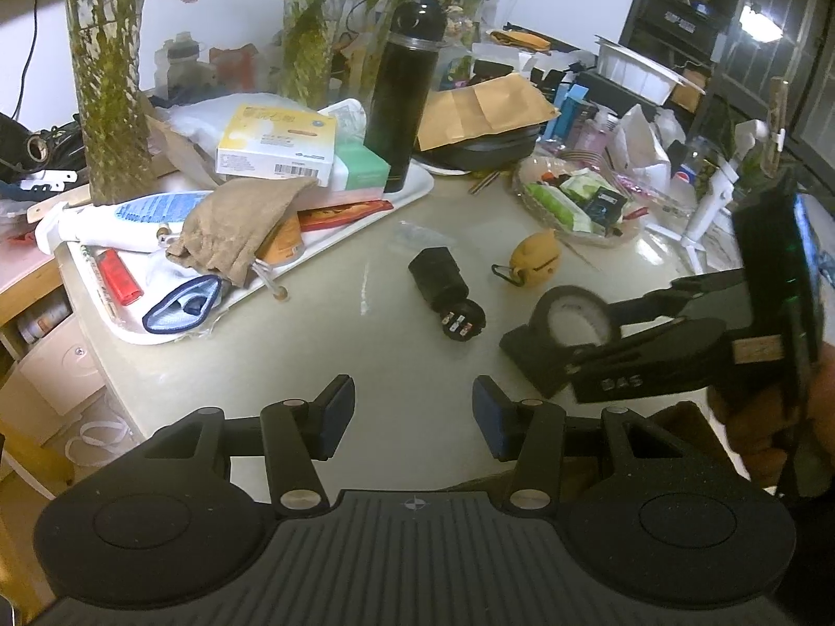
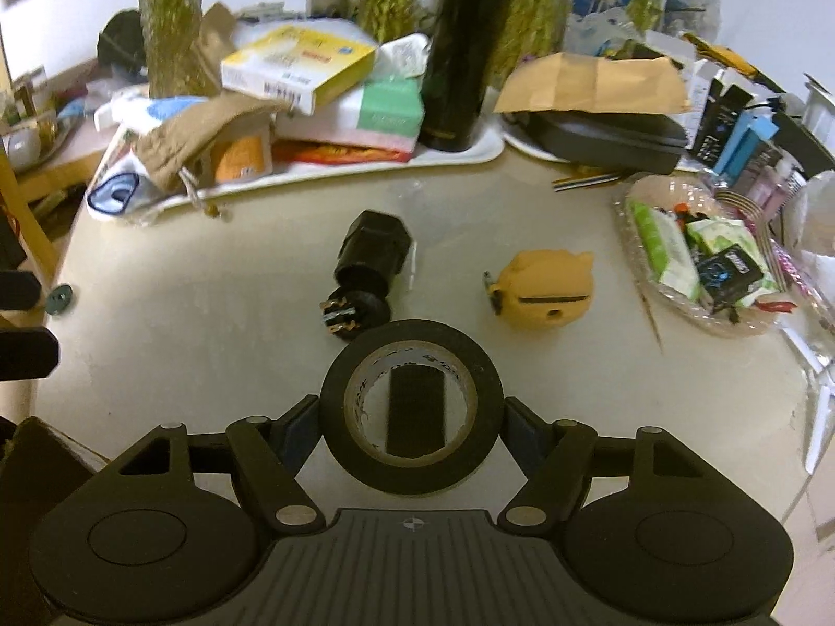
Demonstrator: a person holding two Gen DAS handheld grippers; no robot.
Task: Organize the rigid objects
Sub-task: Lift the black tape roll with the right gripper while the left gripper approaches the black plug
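My right gripper [image 2: 412,417] is shut on a black tape roll [image 2: 334,407], held upright above the table; it also shows in the left wrist view [image 1: 545,313]. My left gripper [image 1: 413,414] is open and empty over the table's near edge. A black plug-like cylinder [image 1: 446,287] [image 2: 368,271] lies on its side mid-table. A yellow cat-shaped case [image 1: 535,255] [image 2: 545,289] with a clip lies to its right.
A white tray [image 1: 417,193] at back left holds boxes, a tan pouch [image 1: 240,224], a red lighter and a tall black flask [image 1: 399,99] [image 2: 464,47]. A glass dish [image 1: 527,193] [image 2: 741,326] of packets stands at right. Plant vases and clutter line the back.
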